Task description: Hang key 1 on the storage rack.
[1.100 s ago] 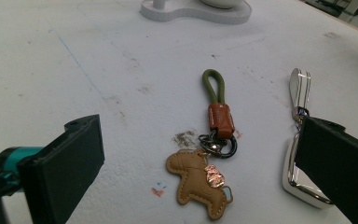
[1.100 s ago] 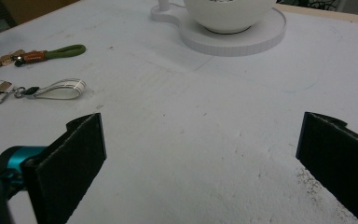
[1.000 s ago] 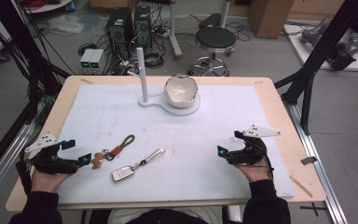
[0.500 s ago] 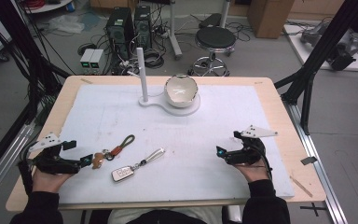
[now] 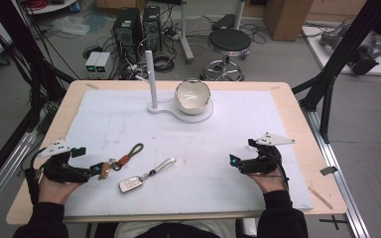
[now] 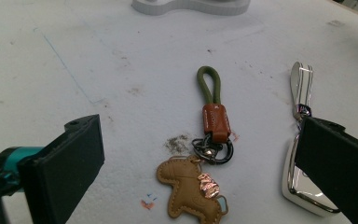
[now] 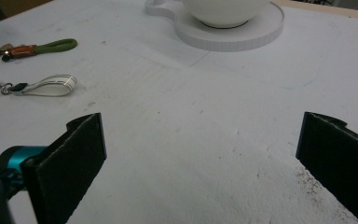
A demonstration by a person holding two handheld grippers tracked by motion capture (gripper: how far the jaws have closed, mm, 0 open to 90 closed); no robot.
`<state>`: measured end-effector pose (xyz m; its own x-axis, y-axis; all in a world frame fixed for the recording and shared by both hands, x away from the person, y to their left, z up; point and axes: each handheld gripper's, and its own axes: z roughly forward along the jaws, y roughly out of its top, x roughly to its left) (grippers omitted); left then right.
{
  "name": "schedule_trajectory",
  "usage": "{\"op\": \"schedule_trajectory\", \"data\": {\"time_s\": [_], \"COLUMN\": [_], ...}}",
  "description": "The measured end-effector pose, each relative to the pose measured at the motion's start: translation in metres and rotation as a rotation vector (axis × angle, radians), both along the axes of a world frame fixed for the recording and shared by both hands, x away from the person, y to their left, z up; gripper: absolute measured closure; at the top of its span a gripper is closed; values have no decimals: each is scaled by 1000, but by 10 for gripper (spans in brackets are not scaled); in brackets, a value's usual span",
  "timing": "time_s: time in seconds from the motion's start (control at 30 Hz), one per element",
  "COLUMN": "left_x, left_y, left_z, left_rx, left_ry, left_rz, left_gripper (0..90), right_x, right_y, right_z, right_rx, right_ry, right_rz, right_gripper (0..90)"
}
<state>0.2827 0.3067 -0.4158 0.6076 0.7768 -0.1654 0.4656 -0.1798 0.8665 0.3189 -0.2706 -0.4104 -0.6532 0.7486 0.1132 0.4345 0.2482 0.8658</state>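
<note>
Left hand-held gripper (image 6: 200, 182) nearer keychain (image 6: 205, 154) than before

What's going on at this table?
A person sits at a white-covered table with a two-jaw gripper in each hand. The left gripper, jaws open, is at a keychain with a green loop and a small tan leather figure; a car key lies beside it. The right gripper is open over bare mat. A bowl sits on a stand at the far side.
</note>
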Motion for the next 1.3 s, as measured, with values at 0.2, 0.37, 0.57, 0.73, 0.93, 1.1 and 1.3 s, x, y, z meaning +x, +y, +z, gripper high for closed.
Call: {"op": "schedule_trajectory", "data": {"time_s": [0.2,0.37,0.57,0.73,0.93,1.1,1.3], "left_x": [4,7,14,18,25,30,34], "left_y": [-5,-11,-22,-32,-44,-48,-51], "left_z": [1,1,1,-1,-4,-7,-9], "left_rx": [4,14,43,75,104,125,141], "left_ry": [5,16,28,40,72,106,123], "left_rz": [-7,-23,-56,-89,-136,-162,-168], "left_gripper": [18,18,18,18,18,18,23], "right_x": [0,0,1,1,1,0,1], "right_y": [1,-1,0,0,-1,-2,-3], "right_z": [-1,0,-1,-1,-2,-2,-3], "right_rx": [-14,-14,-20,-23,-29,-32,-44], "right_ry": [-8,-13,-7,-6,-5,0,11], "right_rz": [-4,-13,-15,-16,-21,-25,-32], "right_gripper": [4,4,4,4,4,4,4]}}
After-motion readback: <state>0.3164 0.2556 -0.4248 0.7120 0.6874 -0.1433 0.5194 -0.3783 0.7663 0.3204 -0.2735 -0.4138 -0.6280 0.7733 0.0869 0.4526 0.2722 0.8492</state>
